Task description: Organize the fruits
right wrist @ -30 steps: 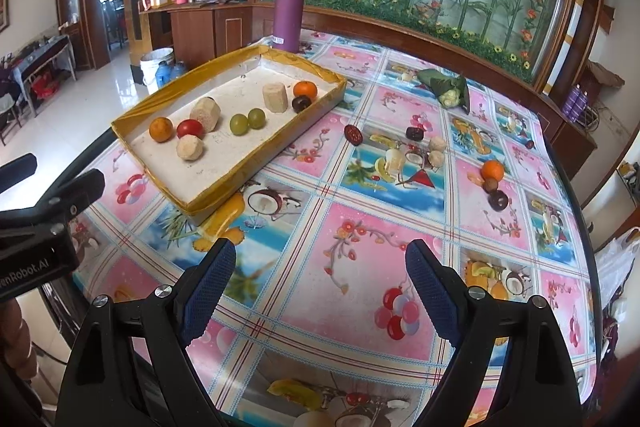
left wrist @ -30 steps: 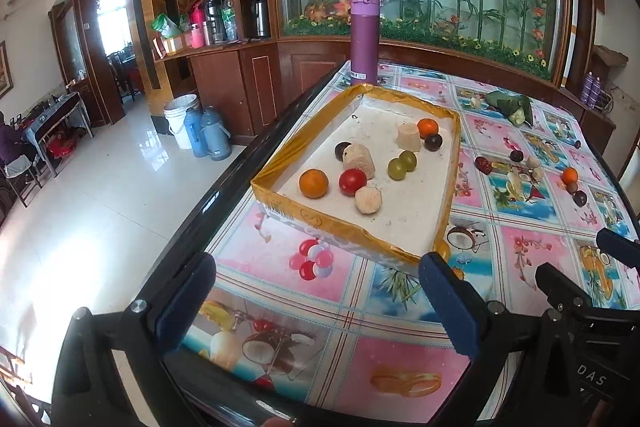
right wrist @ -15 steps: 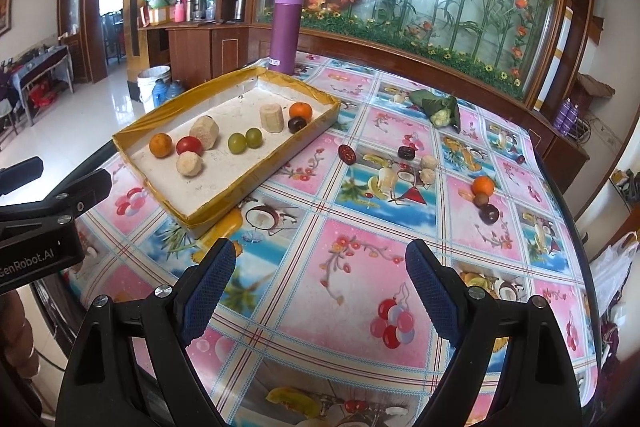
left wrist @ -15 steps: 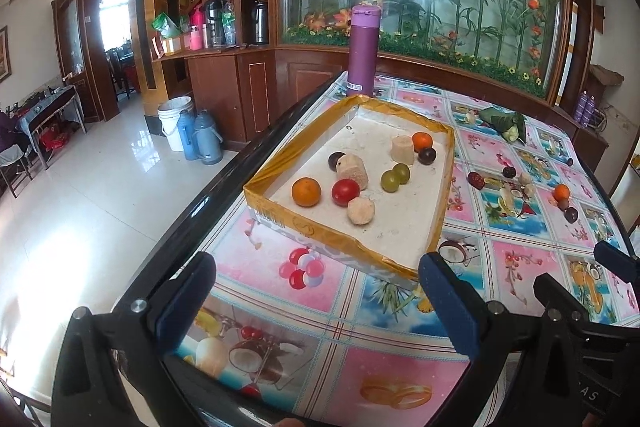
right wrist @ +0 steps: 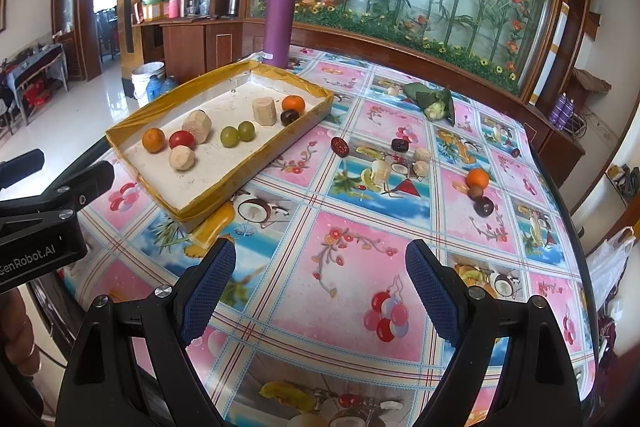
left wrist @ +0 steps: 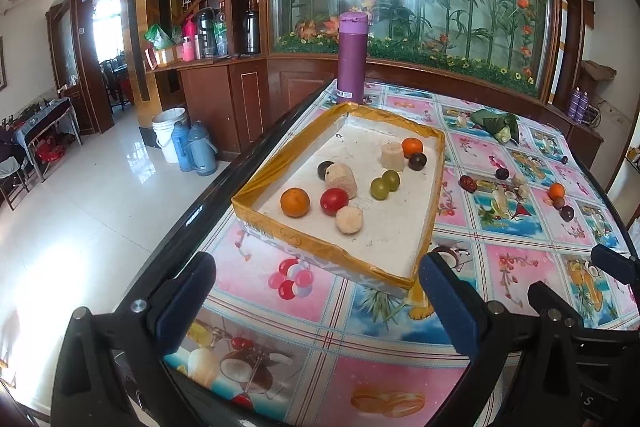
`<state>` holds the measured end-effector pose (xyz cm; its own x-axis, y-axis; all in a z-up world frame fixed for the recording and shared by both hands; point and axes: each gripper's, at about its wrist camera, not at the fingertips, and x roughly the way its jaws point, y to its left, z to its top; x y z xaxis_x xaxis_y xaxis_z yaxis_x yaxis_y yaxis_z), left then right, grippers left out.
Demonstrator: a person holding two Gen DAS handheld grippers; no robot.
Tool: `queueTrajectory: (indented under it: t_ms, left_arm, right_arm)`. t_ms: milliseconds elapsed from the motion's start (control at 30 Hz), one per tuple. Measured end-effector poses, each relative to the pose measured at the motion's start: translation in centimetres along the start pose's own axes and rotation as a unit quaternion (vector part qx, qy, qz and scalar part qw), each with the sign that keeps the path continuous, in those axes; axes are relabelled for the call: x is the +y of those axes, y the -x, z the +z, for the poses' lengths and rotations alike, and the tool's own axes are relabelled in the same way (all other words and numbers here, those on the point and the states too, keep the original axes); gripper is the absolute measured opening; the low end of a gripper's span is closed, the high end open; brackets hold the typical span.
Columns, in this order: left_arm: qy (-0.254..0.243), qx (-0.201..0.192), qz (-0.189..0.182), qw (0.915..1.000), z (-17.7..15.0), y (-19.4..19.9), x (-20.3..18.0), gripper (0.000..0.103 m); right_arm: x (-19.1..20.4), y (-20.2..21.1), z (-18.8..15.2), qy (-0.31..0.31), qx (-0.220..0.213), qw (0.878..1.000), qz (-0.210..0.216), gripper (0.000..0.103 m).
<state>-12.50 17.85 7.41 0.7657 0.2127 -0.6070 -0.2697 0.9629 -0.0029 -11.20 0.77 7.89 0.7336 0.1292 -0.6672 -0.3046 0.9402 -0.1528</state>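
Note:
A shallow box with a yellow taped rim lies on the table and holds several fruits: an orange, a red tomato, two green grapes, beige pieces and a dark plum. More fruits lie loose on the patterned cloth: a red date, a dark date, an orange and a dark plum. My left gripper hangs open before the box's near corner. My right gripper hovers open over bare cloth, nothing between its fingers.
A purple flask stands behind the box. A green leaf-wrapped bundle lies at the far side. The table's dark edge runs along the left, with a drop to the tiled floor, a bucket and thermos jugs.
Both views have tipped up slightly, so the box and fruits sit a little lower in the frames. Neither gripper has opened, shut or taken anything.

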Motion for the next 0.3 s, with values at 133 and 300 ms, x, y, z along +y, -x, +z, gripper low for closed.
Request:
queueTrajectory:
  t_ms: [133, 300]
  left_arm:
    - [-0.007, 0.001, -0.003, 1.0000, 0.21, -0.10, -0.32, 0.103]
    - [-0.007, 0.011, -0.008, 0.9999, 0.33, -0.46, -0.28, 0.103]
  right_arm:
    - [-0.08, -0.19, -0.02, 0.000, 0.003, 1.000, -0.001, 0.087]
    - [-0.18, -0.28, 0.00, 0.000, 0.005, 1.000, -0.003, 0.087]
